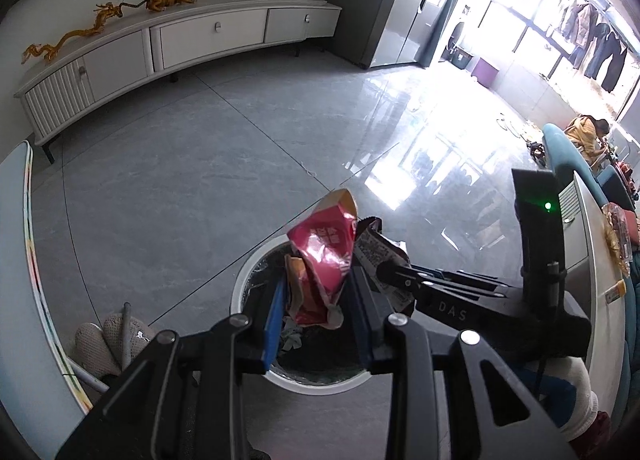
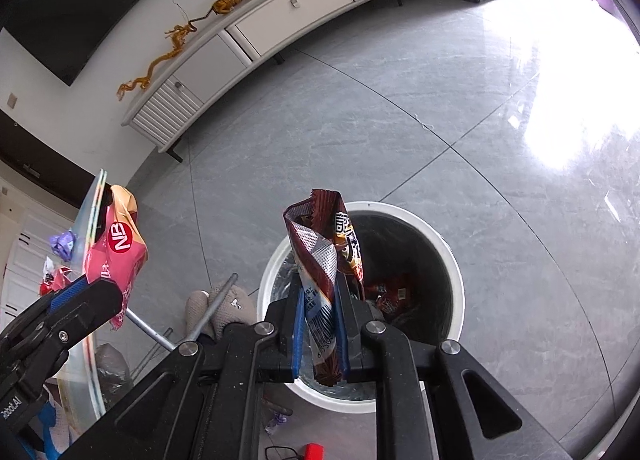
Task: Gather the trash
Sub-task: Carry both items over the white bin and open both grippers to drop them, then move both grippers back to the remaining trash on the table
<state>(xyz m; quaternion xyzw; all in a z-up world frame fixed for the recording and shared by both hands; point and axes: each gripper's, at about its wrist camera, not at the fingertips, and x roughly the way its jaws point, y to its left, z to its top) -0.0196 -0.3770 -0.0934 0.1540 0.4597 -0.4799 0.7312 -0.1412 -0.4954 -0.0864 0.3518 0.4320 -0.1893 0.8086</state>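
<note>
Daylight floods in from big windows (image 1: 560, 31) at about two o'clock in the left wrist view, blowing that corner out to white. It throws a broad glare patch across the glossy grey floor (image 1: 420, 131); the right wrist view shows the same washout at three o'clock. Towards nine o'clock both views dim. Fisheye bending curves the long cabinet (image 2: 280, 19) and the floor seams, and black vignette rings the corners. Focus is fairly sharp throughout, without motion blur.

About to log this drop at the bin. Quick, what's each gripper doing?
Left gripper: closed on the pink wrapper, over the bin.
Right gripper: closed on the brown wrapper, over the same bin.
</note>
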